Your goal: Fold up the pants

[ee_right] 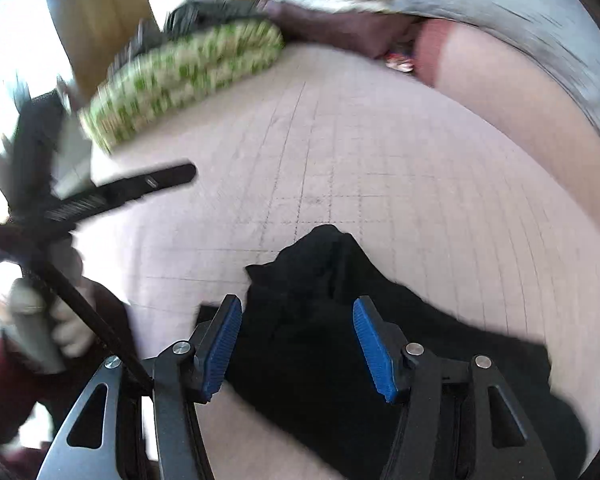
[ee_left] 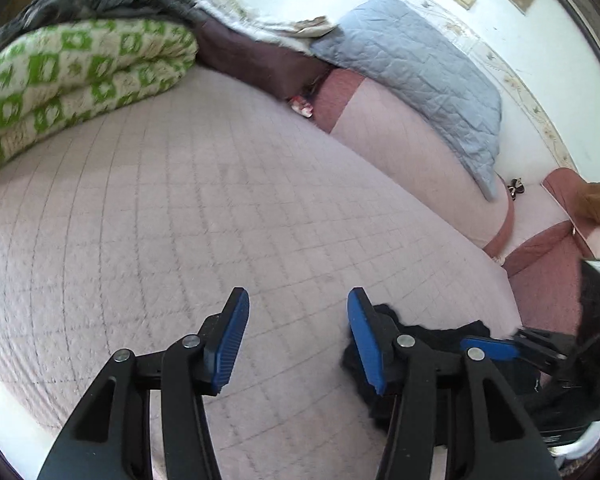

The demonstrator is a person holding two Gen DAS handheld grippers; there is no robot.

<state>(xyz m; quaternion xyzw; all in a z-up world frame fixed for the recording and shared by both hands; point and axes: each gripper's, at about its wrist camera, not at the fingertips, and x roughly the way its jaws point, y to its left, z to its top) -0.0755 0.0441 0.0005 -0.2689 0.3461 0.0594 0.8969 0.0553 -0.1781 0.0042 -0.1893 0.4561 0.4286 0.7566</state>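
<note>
Both my hand-held grippers are part open and empty: the left hand-held gripper [ee_left: 298, 340] over bare bed cover [ee_left: 180, 220], the right hand-held gripper [ee_right: 298, 344] above the black pants [ee_right: 320, 320], bunched near the bed's edge. Grabbing one layer could undo the folds.

We see black pants [ee_right: 320, 320] on a pale pink bedspread [ee_left: 180, 200] quilted in squares; a green-and-cream patterned blanket [ee_left: 72, 76]; a grey-blue quilted pillow [ee_left: 416, 72]; blue pads [ee_left: 228, 340] on black gripper fingers.
</note>
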